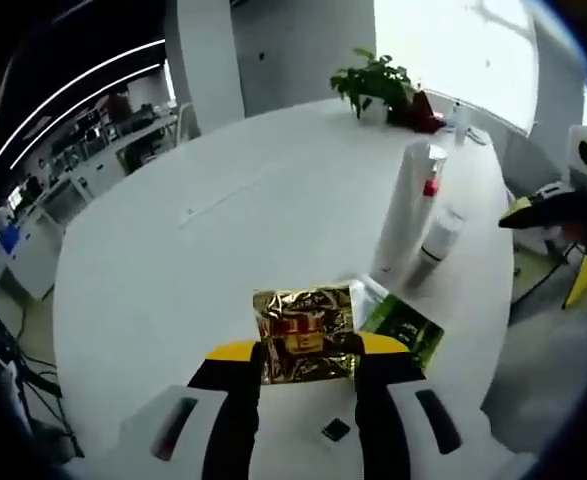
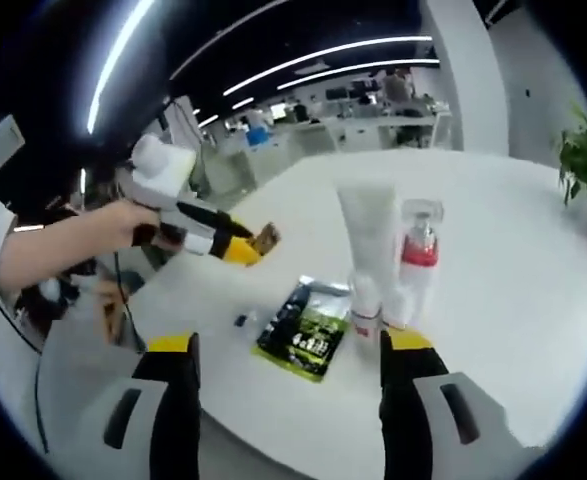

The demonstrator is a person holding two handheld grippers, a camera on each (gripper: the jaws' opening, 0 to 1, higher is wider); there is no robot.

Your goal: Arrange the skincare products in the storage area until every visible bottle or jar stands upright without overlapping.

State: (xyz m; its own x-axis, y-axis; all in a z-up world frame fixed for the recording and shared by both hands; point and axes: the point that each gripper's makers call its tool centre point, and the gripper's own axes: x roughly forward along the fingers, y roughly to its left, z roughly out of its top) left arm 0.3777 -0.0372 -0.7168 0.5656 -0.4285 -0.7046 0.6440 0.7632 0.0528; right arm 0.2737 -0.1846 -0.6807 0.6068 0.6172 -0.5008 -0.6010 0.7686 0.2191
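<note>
Gold packet pinched between the left gripper jaws, low centre of the left gripper view, lifted above the white table. Seen again in the right gripper view at left of centre, a small gold and brown shape at the tip of the left gripper, held up by a hand well above the tabletop. Green sachet lying flat just beyond and right of the gold packet; in the right gripper view flat at lower centre. Further out, white tube standing on its cap, right of centre, with a clear bottle with a red pump and a small white bottle close beside it. Potted plant at the top edge of the table. Right gripper with jaws spread wide, holding nothing, at the bottom of its own view above the table edge.

To do this step well: carry the packet toward the standing group, set down on its short edge clear of the green sachet, keep the pinch until steady, release slowly. Likely to flop, being thin foil; leaning against the tube may help.

Red label with pale marks on the gold packet, too blurred to read; pale print on the green sachet likewise unreadable.
</note>
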